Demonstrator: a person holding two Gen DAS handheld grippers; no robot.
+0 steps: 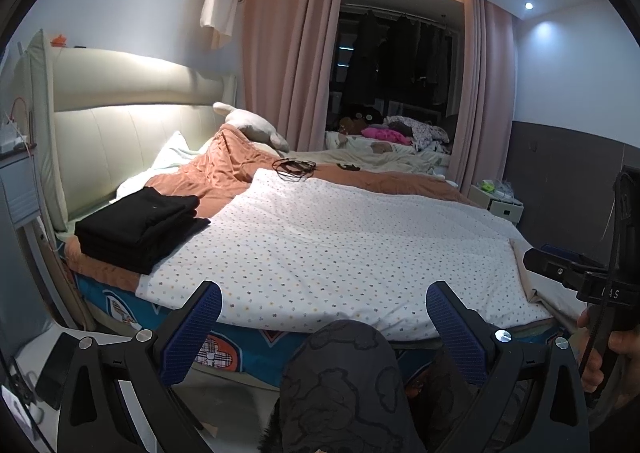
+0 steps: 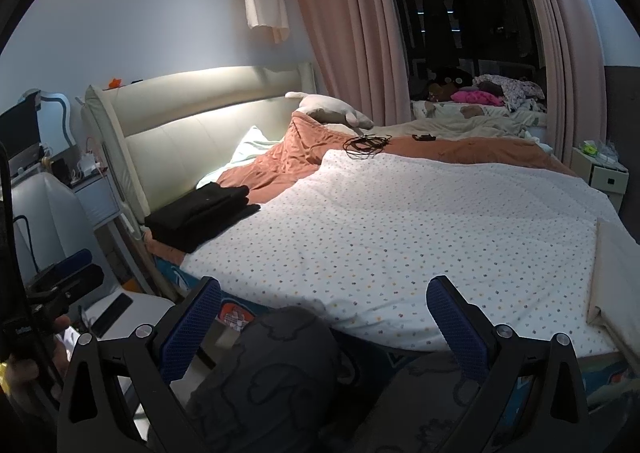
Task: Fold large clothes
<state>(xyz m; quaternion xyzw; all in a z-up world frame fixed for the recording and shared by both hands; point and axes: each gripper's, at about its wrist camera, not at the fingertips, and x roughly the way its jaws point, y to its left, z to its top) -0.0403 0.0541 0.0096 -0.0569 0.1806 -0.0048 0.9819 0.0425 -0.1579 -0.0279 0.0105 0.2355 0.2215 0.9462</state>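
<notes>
A stack of folded black clothes lies at the near left corner of the bed, by the headboard. The white dotted quilt covers the near part of the bed and lies flat. My left gripper hangs open before the bed's near edge, nothing between its blue pads. My right gripper is open as well, empty, over the same edge. The right gripper's body shows at the far right of the left wrist view, and the left gripper's body at the left of the right wrist view.
A person's knees in dark patterned trousers sit below both grippers. An orange blanket, a tangled black cable and a plush pillow lie farther back. A bedside table stands left, a white drawer unit right.
</notes>
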